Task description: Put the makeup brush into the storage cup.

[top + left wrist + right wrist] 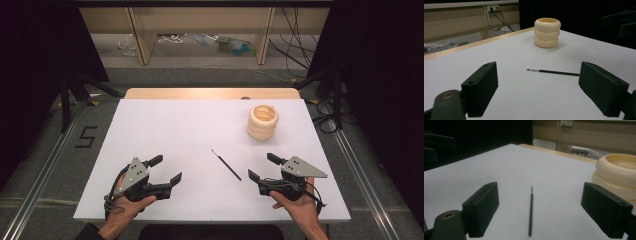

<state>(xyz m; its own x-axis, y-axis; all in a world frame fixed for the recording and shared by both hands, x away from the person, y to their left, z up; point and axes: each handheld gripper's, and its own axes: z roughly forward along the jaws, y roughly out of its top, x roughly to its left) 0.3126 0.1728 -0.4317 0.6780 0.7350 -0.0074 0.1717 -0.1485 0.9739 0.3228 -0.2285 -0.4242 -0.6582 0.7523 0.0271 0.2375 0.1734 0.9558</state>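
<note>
Both tools sit at the near edge of the white table (150, 125), left gripper (167, 169) and right gripper (263, 166) alike with jaws spread wide and nothing between them, neither touching anything. The thin dark brush (226, 164) lies flat on the table between the two, nearer the right gripper and lined up with its jaws in the right gripper view; judged stage: approach, pick-up not yet begun. Next move likely needs a low, narrow pinch on the handle, then a carry to the cream ribbed holder (262, 121) standing upright farther back right.
</note>
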